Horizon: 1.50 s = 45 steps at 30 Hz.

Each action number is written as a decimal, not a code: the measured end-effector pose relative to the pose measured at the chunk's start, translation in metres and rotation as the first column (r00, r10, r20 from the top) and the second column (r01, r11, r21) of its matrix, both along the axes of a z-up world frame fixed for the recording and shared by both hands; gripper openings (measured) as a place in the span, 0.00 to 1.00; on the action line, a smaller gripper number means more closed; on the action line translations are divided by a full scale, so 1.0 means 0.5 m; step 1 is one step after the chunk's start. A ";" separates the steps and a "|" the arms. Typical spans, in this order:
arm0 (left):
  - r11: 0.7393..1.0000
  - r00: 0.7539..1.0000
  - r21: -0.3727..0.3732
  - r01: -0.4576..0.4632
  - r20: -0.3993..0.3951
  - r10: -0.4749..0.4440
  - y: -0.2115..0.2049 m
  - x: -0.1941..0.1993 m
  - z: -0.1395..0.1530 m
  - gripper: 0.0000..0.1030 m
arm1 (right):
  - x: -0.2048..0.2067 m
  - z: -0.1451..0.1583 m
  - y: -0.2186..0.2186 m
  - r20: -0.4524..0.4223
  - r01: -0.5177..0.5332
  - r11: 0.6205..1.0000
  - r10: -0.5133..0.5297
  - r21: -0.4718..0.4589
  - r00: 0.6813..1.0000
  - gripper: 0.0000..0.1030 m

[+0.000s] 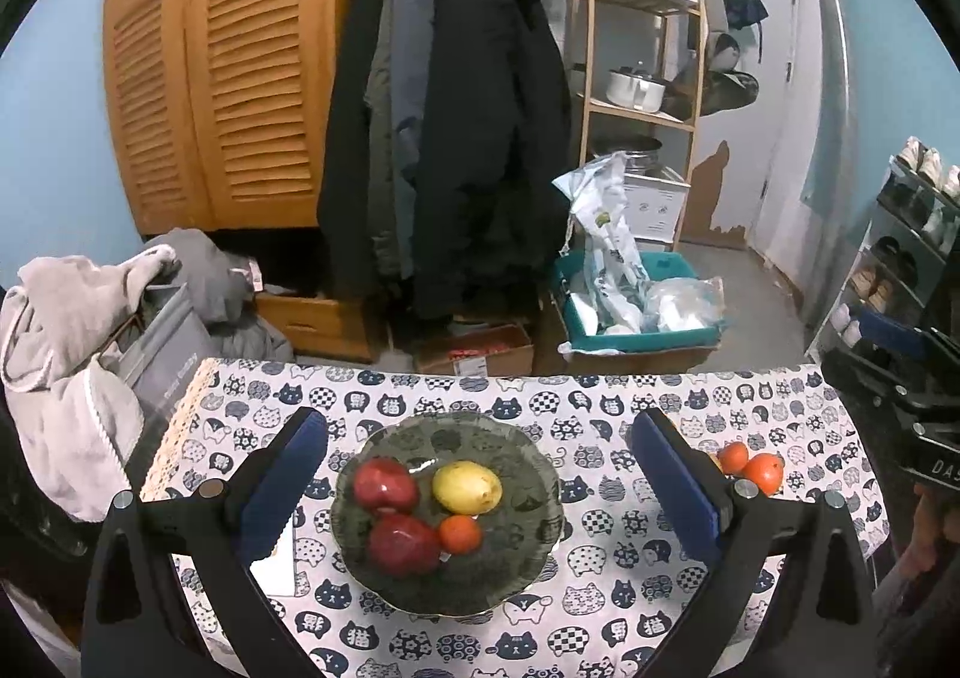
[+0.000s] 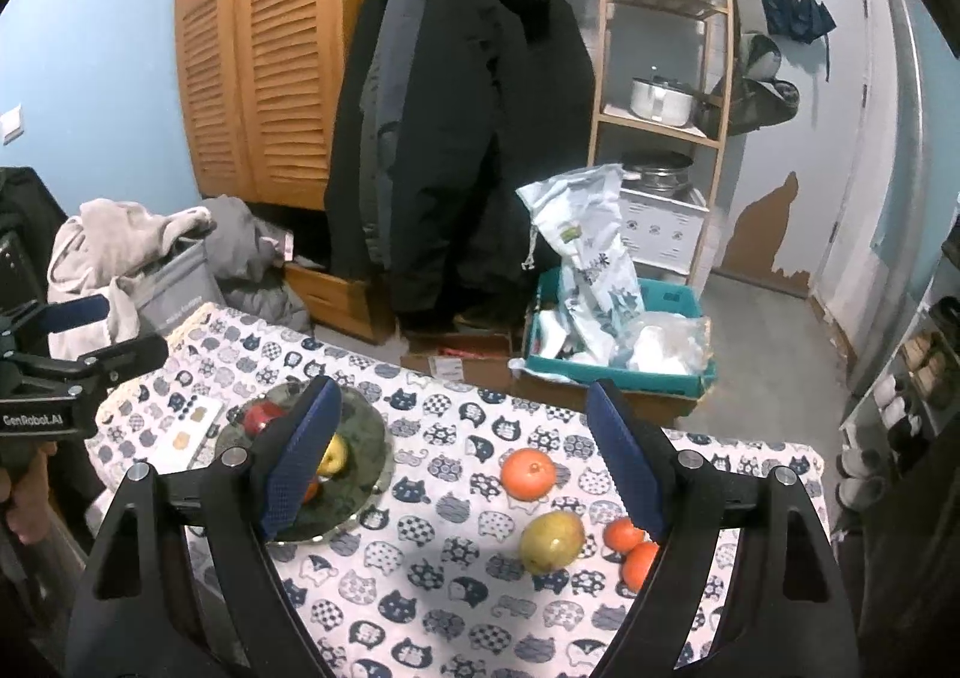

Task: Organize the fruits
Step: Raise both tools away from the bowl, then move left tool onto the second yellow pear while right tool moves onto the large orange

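A dark glass plate (image 1: 528, 576) sits on the cat-print tablecloth and holds two red apples (image 1: 384, 485), a yellow pear (image 1: 467, 487) and a small orange (image 1: 459, 534). My left gripper (image 1: 480, 474) is open and empty, hovering over the plate. My right gripper (image 2: 462, 462) is open and empty above loose fruit: a large orange (image 2: 528, 473), a yellow-green pear (image 2: 551, 541) and two small oranges (image 2: 624, 534). The plate (image 2: 366, 438) lies to its left, partly hidden by the left finger.
A white card (image 2: 186, 432) lies left of the plate. The table's far edge drops to a floor with cardboard boxes and a teal crate (image 2: 618, 372). Coats hang behind, a laundry pile lies left, a shoe rack (image 1: 900, 258) stands right.
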<state>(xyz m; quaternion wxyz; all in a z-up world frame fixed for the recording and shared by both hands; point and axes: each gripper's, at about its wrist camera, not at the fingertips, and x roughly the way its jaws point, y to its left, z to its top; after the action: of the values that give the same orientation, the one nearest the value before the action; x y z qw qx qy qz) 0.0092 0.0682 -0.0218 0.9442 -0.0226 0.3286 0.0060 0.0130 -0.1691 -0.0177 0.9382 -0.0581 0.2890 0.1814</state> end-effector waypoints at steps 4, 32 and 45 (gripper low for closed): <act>1.000 1.000 0.006 0.015 -0.001 -0.015 -0.019 0.003 0.002 0.99 | -0.002 -0.004 -0.022 0.001 0.018 1.000 -0.018 -0.001 1.000 0.80; 0.988 0.984 0.021 0.152 -0.102 -0.149 -0.189 0.067 -0.045 0.99 | 0.022 -0.050 -0.223 -0.056 0.215 0.977 -0.214 0.001 0.975 0.80; 0.977 0.955 -0.009 0.212 -0.212 -0.209 -0.281 0.128 -0.122 0.99 | 0.055 -0.135 -0.293 -0.161 0.286 0.957 -0.289 -0.040 0.944 0.80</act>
<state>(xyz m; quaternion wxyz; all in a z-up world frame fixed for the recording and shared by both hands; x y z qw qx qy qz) 0.0734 -0.0723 -0.0828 0.8991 0.0196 0.4279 -0.0898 0.0403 -0.3156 -0.0849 0.9269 -0.0079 0.3725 0.0443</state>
